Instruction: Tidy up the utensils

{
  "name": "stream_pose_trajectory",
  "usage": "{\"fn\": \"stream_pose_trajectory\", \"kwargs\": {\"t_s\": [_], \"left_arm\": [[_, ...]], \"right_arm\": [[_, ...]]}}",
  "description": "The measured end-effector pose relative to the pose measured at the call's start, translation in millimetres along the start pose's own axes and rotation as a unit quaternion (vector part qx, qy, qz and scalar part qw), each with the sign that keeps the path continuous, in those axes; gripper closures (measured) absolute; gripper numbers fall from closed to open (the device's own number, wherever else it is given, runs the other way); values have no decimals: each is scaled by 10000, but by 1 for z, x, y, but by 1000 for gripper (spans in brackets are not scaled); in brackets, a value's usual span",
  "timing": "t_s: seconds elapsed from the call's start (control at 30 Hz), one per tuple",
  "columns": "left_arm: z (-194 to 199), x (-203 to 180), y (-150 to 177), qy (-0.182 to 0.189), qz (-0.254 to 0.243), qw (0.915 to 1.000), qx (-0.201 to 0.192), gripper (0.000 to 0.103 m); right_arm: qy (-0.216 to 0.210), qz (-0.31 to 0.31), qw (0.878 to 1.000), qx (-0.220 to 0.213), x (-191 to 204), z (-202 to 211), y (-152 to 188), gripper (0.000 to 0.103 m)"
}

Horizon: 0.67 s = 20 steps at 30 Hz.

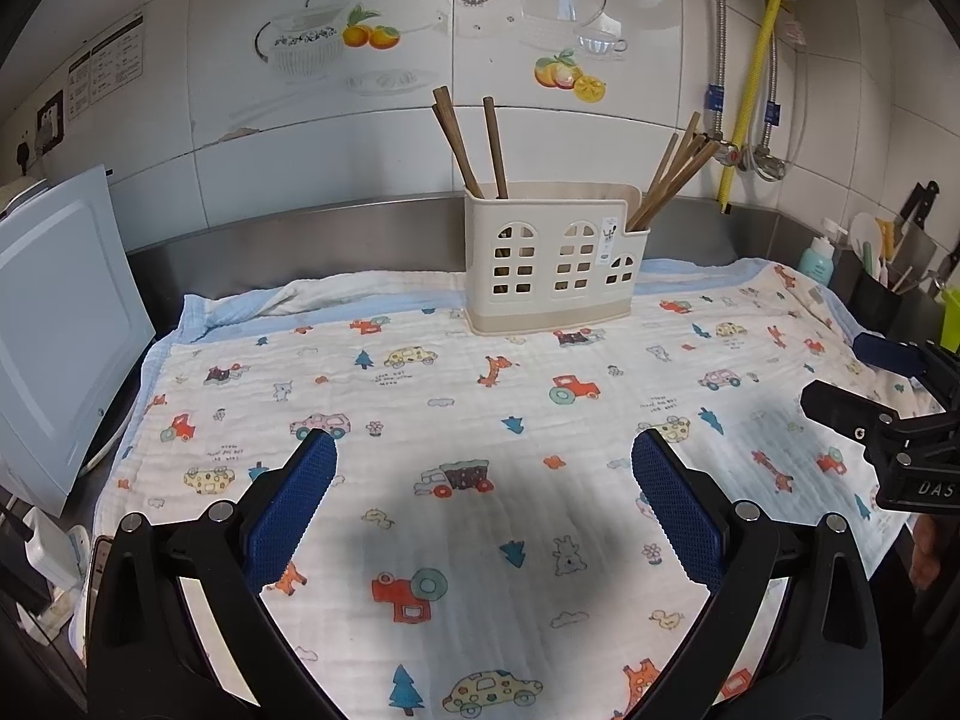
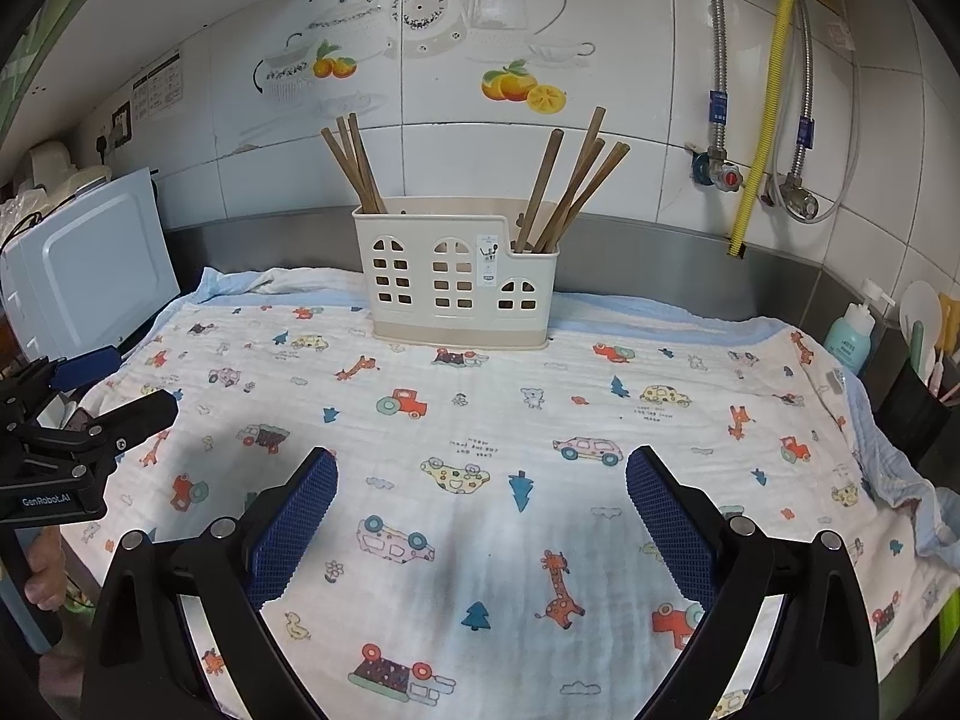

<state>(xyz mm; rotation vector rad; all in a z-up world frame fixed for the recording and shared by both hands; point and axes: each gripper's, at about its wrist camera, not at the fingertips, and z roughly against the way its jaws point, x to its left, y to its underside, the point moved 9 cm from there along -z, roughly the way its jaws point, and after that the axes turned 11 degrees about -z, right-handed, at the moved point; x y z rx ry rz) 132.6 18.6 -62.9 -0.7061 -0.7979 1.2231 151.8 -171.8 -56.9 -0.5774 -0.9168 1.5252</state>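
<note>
A cream utensil holder (image 1: 552, 258) shaped like a house stands upright at the back of a cartoon-print cloth (image 1: 480, 420). Brown chopsticks (image 1: 474, 144) lean in its left compartment and several more chopsticks (image 1: 672, 174) lean in its right one. In the right wrist view the holder (image 2: 456, 276) holds the left chopsticks (image 2: 354, 162) and the right chopsticks (image 2: 570, 180) the same way. My left gripper (image 1: 483, 504) is open and empty above the cloth, well in front of the holder. My right gripper (image 2: 480, 516) is open and empty above the cloth (image 2: 510, 450).
A white microwave (image 1: 54, 348) stands at the left edge. A blue bottle (image 2: 849, 336) and a dark utensil pot (image 2: 912, 402) stand at the right. Pipes and valves (image 2: 732, 174) run on the tiled wall. The right gripper shows at the right edge of the left wrist view (image 1: 888, 396).
</note>
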Motion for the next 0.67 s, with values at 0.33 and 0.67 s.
{"fn": "stream_pose_trajectory", "kwargs": {"t_s": [0.33, 0.67], "left_arm": [[-1, 7, 3, 24, 142, 9999, 2, 5], [0, 5, 5, 21, 110, 9999, -2, 5]], "right_arm": [[63, -15, 10000, -20, -1, 2, 1, 9], [31, -46, 10000, -7, -2, 1, 2, 9]]}}
